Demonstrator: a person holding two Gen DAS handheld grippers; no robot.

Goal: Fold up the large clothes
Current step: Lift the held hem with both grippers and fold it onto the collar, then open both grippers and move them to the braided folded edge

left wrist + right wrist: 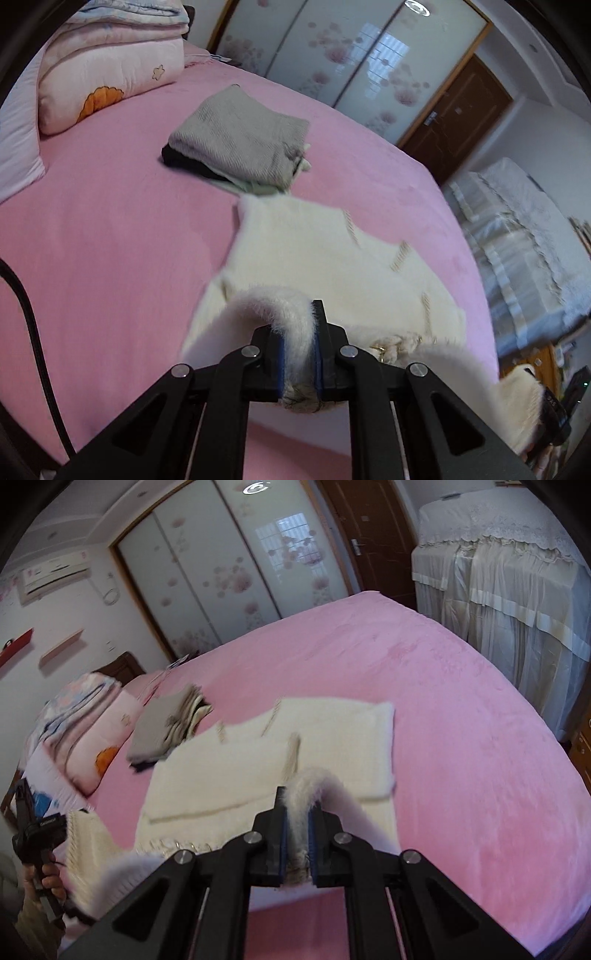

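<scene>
Left wrist view: I'm clamping the left claw (297, 354) on the cream sweater (314, 254).
Right claw (297, 840): I'm pinching that sweater's fuzzy edge above the pink bed (461, 720).

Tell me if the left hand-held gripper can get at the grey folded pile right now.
Probably not: the left hand-held gripper is shut on the white sweater. The pink bed toward the grey folded pile lies bare.

sweater (317, 251): fuzzy cream knit | bedsheet (110, 229): matt pink plush | wardrobe doors (221, 572): glossy
</scene>
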